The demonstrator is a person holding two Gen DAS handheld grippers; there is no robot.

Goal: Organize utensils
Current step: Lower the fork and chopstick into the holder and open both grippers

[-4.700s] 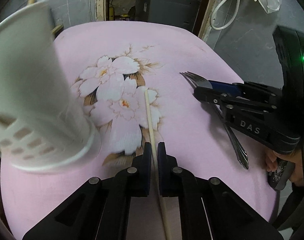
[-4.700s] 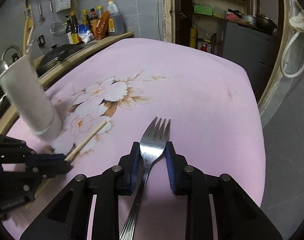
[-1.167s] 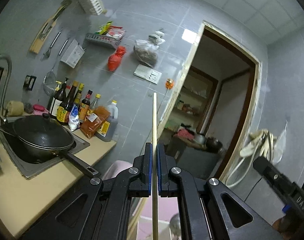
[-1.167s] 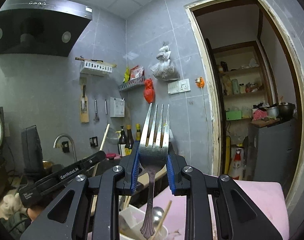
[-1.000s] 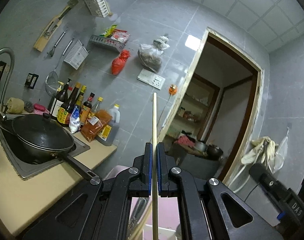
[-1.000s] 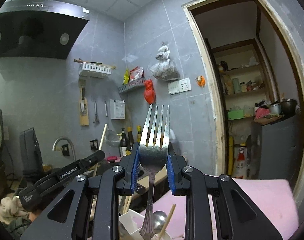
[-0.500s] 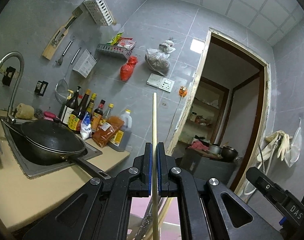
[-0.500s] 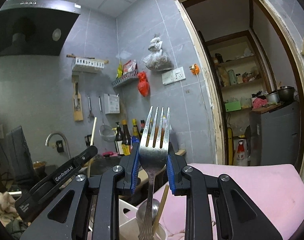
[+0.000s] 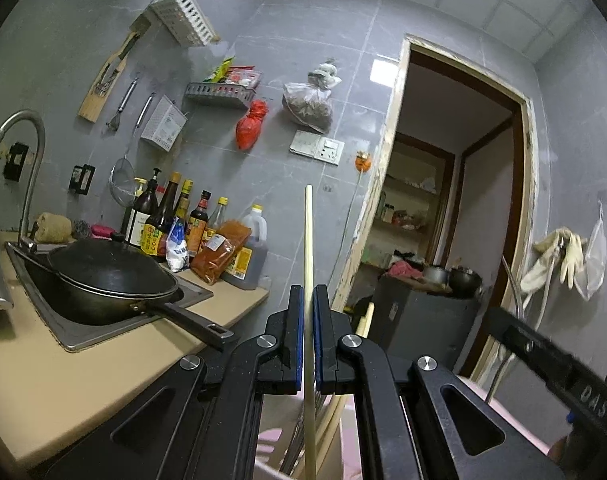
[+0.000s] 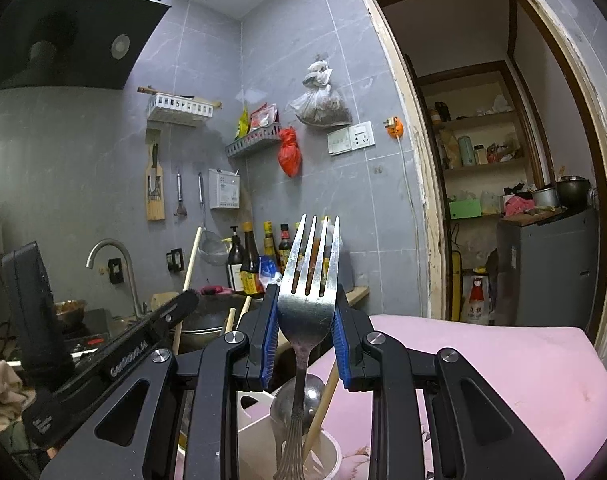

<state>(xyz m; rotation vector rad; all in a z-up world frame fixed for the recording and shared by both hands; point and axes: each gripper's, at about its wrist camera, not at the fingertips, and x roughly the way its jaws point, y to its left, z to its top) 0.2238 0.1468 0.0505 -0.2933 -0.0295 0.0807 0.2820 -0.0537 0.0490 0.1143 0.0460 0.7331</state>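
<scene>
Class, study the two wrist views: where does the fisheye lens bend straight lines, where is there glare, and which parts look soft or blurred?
Left wrist view: the door frame bows outward, black corners vignette, a bright glare patch sits on the wall tile, the right gripper looks soft. Right wrist view: the door frame curves, the fork is sharp with a metallic sheen, the white holder is dim.

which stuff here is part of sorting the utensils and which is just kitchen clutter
Part of the job:
- chopstick, upright in the shut left tongs
- fork, tines up, clamped in the right tongs
- white holder below, with a spoon and another chopstick in it

Just lying about:
- wok
- sauce bottles
- tap
- red bag
</scene>
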